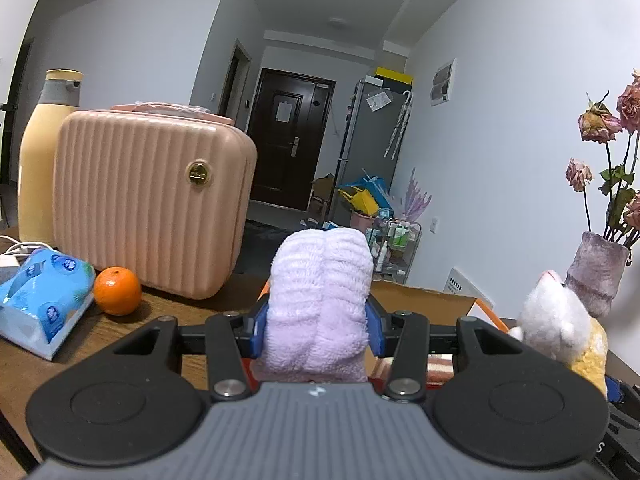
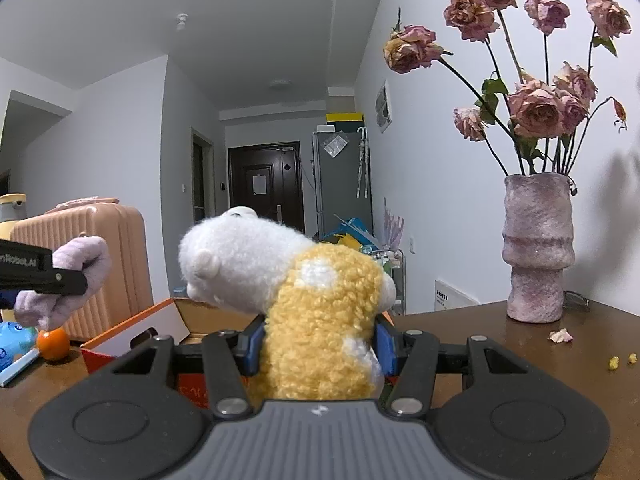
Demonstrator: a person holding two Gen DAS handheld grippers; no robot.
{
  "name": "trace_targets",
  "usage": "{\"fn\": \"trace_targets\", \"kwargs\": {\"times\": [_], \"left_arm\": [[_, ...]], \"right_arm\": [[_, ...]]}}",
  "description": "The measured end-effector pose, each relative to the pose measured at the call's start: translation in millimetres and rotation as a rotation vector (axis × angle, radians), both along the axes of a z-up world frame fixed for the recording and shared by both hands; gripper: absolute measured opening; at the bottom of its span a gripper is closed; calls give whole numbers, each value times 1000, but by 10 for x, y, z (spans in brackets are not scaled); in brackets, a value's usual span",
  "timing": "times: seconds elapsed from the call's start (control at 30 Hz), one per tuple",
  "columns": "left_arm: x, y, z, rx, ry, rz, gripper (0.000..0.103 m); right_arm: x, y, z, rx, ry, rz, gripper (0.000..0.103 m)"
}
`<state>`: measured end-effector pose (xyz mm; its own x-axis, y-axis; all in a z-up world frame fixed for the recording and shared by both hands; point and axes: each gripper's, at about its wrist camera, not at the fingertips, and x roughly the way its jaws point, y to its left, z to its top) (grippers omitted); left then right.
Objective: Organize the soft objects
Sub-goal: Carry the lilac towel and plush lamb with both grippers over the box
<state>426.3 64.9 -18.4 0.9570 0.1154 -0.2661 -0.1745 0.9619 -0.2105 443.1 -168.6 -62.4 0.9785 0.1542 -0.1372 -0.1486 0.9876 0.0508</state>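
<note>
My left gripper [image 1: 318,330] is shut on a folded lilac towel [image 1: 320,296] and holds it up above the table; the towel also shows at the left of the right wrist view [image 2: 72,276]. My right gripper [image 2: 320,346] is shut on a yellow and white plush toy [image 2: 320,320], held above an open cardboard box [image 2: 136,332]. The plush shows at the right of the left wrist view [image 1: 556,328], beside the box [image 1: 424,300]. The box's inside is mostly hidden by both grippers.
A pink ribbed case [image 1: 152,200], a cream bottle [image 1: 40,152], an orange [image 1: 117,291] and a blue tissue pack [image 1: 40,300] stand on the wooden table's left. A vase of dried roses [image 2: 538,248] stands at the right, with petal crumbs [image 2: 560,335] near it.
</note>
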Motion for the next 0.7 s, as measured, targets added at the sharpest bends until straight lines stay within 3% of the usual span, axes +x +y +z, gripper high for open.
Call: {"fn": "trace_targets", "kwargs": {"times": [0.7], "left_arm": [[600, -49, -57, 18, 11, -11, 47]], "right_arm": [[596, 102, -14, -24, -15, 5, 53]]}}
